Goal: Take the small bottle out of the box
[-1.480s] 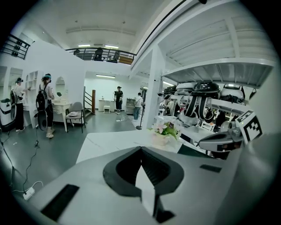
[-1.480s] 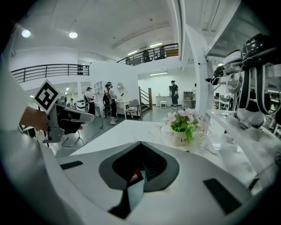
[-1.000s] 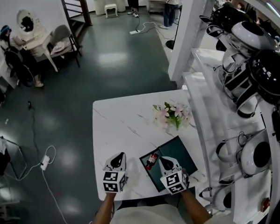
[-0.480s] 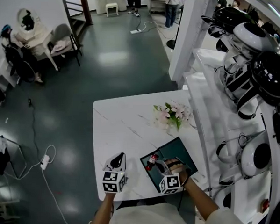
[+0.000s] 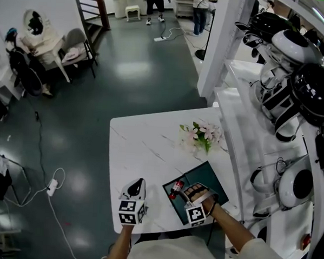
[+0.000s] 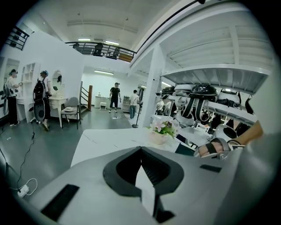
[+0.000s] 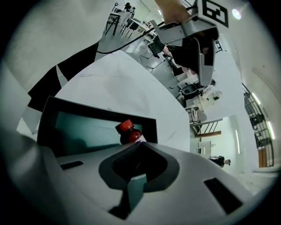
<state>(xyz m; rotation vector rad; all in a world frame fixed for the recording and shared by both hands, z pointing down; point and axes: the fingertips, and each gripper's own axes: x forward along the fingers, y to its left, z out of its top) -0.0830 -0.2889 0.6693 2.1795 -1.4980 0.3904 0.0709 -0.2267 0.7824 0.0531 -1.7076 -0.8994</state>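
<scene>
A small bottle [image 5: 174, 188] – red cap, dark rounded body – sits at the left corner of a shallow, dark teal rectangular box [image 5: 209, 176] on a white, marble-veined worktop [image 5: 145, 147]. The right gripper [image 7: 139, 145], jaws together and empty, points at it from just beside – the left gripper [image 5: 139, 183], likewise closed, hovers left of the box.
</scene>
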